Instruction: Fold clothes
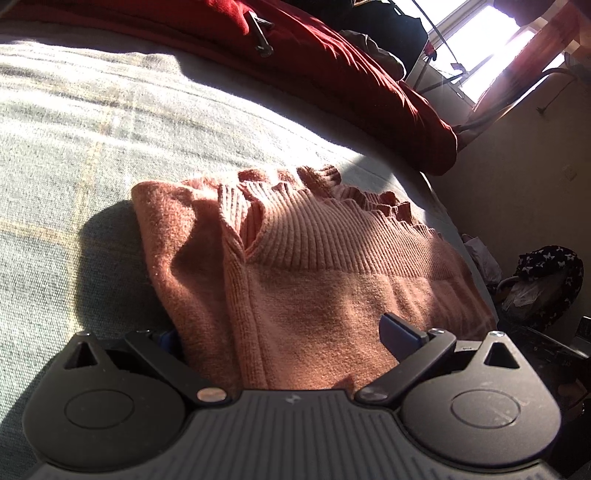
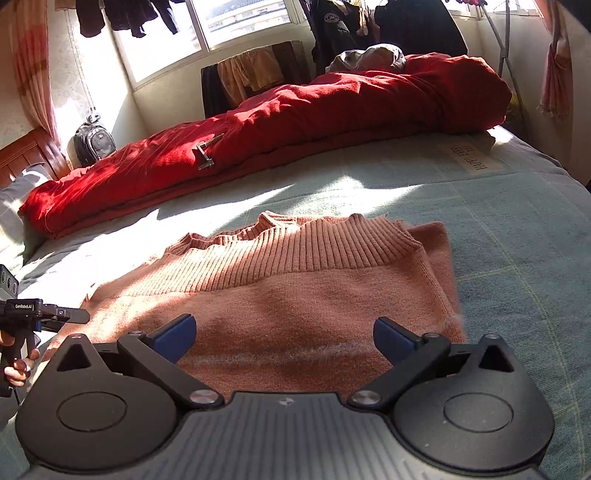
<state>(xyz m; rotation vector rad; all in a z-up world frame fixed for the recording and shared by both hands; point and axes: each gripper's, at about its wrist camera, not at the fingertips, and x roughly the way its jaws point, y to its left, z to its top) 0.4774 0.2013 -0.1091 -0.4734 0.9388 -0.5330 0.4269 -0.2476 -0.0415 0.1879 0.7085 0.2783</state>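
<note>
The folded pink sweater (image 2: 295, 280) lies on the grey-green bedspread (image 2: 517, 240), a red quilt (image 2: 295, 122) bunched at its twelve o'clock. The right gripper (image 2: 284, 338) hovers over its near edge, jaws apart. The left gripper (image 1: 280, 334) gapes around the sweater's near fold, not clamped.

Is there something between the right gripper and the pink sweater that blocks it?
Nothing visible does. The right gripper is open, directly over the near edge of the pink sweater, which lies folded on the green bed cover. The red quilt lies farther back.

Hard sunlight from the far windows (image 2: 236, 22) glares white on the bed (image 2: 498, 229); shadows deep, edges fisheye-bent.
</note>
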